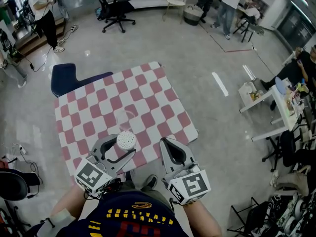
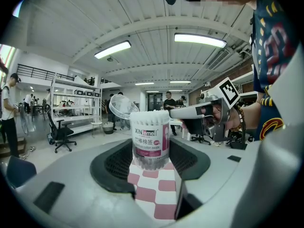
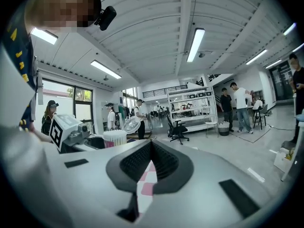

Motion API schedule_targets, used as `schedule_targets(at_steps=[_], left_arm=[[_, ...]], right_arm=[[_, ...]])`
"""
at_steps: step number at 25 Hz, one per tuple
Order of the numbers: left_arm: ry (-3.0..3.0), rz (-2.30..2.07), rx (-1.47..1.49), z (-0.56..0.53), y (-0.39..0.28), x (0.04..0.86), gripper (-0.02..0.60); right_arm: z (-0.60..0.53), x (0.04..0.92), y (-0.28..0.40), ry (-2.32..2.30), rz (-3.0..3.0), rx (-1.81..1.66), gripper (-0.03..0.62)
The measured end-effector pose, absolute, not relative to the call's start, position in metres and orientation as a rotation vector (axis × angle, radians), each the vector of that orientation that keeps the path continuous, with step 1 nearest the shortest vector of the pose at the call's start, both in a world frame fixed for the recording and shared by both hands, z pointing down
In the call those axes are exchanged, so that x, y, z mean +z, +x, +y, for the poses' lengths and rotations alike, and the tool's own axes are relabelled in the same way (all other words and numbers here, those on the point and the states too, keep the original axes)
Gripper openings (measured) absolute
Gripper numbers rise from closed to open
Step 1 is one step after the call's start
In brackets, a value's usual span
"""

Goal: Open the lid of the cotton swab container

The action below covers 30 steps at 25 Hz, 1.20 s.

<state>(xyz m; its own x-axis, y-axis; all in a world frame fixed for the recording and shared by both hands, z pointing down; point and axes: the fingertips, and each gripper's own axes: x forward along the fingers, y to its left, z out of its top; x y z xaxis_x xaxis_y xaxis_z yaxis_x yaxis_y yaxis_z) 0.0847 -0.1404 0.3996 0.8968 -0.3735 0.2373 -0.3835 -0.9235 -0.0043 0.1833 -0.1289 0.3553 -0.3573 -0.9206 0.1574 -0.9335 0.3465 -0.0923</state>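
The cotton swab container (image 1: 126,140) is a clear tub packed with white swabs and wrapped in a pink and white label (image 2: 151,144). It stands upright on the red and white checked table (image 1: 148,98), near the front edge. Its clear round lid (image 2: 122,107) is flipped up and tilts back behind the tub. My left gripper (image 1: 118,145) is shut on the tub, with a pad on each side. My right gripper (image 1: 166,145) is to the right of the tub, apart from it, shut and with nothing between its jaws (image 3: 151,144). The right gripper view shows the tub (image 3: 114,137) at the left.
A dark blue seat (image 1: 66,78) stands at the table's far left corner. Around the table is grey floor, with an office chair (image 1: 116,9) and people far back. White tables with clutter (image 1: 276,100) are off to the right.
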Motion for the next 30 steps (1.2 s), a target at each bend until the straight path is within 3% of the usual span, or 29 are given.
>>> schedule_targets(at_steps=[30], left_arm=[[3.009,-0.620,0.377,-0.1378,0.0839,0.4061,0.244]], right_arm=[[-0.1230,0.3531,0.1731,1.662,-2.546,0.210,0.009]])
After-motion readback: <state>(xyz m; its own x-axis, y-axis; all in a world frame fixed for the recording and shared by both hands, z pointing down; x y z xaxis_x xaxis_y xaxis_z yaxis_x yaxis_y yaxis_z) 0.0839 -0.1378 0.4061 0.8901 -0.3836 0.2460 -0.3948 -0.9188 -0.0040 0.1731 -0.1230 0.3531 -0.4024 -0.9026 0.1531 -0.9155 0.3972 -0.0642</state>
